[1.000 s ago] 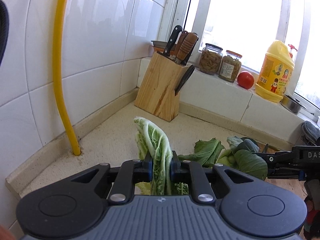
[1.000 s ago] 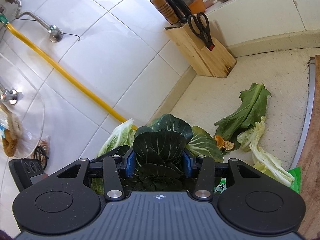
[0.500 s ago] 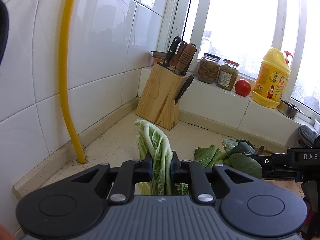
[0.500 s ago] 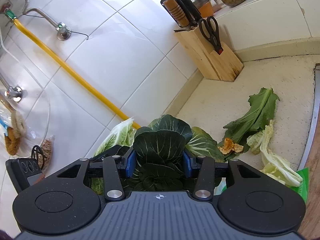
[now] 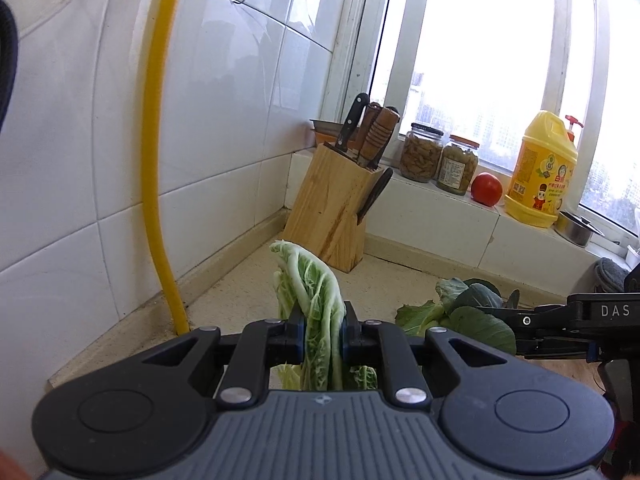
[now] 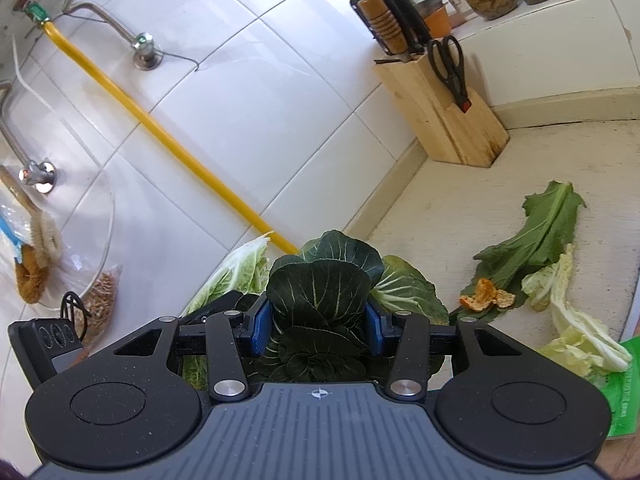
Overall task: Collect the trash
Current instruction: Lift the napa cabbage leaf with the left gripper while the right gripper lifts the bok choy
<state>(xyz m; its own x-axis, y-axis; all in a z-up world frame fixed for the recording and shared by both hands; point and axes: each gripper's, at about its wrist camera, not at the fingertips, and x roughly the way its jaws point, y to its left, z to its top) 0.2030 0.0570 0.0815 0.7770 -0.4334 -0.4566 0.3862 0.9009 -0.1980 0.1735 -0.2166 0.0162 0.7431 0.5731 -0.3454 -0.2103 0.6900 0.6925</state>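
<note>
- The white tiled wall [image 5: 224, 128] closes the left side of the counter; one yellow pipe [image 5: 158, 168] runs down it to the countertop.
- The speckled countertop [image 6: 472, 208] carries the scraps, and the wooden edge of a board shows at its right.
- One wooden knife block [image 5: 332, 208] stands in the corner below the window sill, with several handles and one pair of black scissors [image 6: 450, 66] in it.
- On the sill stand one yellow detergent bottle [image 5: 542, 172], two glass jars [image 5: 422, 152] side by side, one red tomato [image 5: 486, 189] and one small metal bowl [image 5: 576, 227].
- The left gripper [image 5: 322, 330] is clamped on one pale cabbage leaf [image 5: 308, 280], which stands upright between the pads above the counter.
- The right gripper [image 6: 318, 326] is closed on one bunch of dark green leaves [image 6: 324, 280], held just beside the left gripper and partly hiding the counter behind.
- Loose on the counter to the right lie one long green leaf [image 6: 536, 240], pale cabbage scraps [image 6: 568, 320] touching it, and one piece of orange peel [image 6: 486, 300] on its stalk end.
- One green wrapper [image 6: 622, 384] lies at the board's edge, under the cabbage scraps' tip.
- At far left, a clear bag [image 6: 44, 248] holding a brush hangs on the wall.
</note>
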